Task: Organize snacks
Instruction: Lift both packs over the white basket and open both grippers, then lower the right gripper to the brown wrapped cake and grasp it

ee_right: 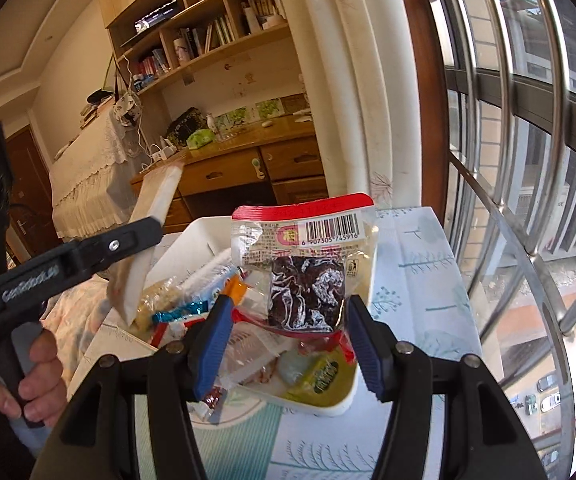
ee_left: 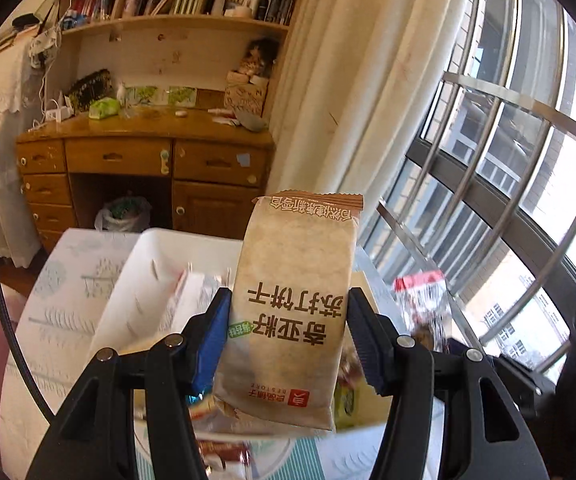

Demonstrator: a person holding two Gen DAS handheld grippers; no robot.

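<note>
Cracker packet point(ee_left: 292, 312) flat, matte paper-brown; snack pouch point(ee_right: 306, 272) glossy, crinkled.

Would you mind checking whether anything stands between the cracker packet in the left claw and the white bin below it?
Nothing visible blocks it. The cracker packet hangs in open air in the left claw above the white bin, which already holds loose snacks.

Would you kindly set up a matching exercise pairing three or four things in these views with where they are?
Things:
1. beige cracker packet
2. red-topped clear packet
3. white bin
4. green tissue pack

Places:
A. on the wooden desk
B. in the left hand-held gripper
C. on the patterned tablecloth
D. in the right hand-held gripper

Pairs: 1-B, 2-D, 3-C, 4-A
</note>
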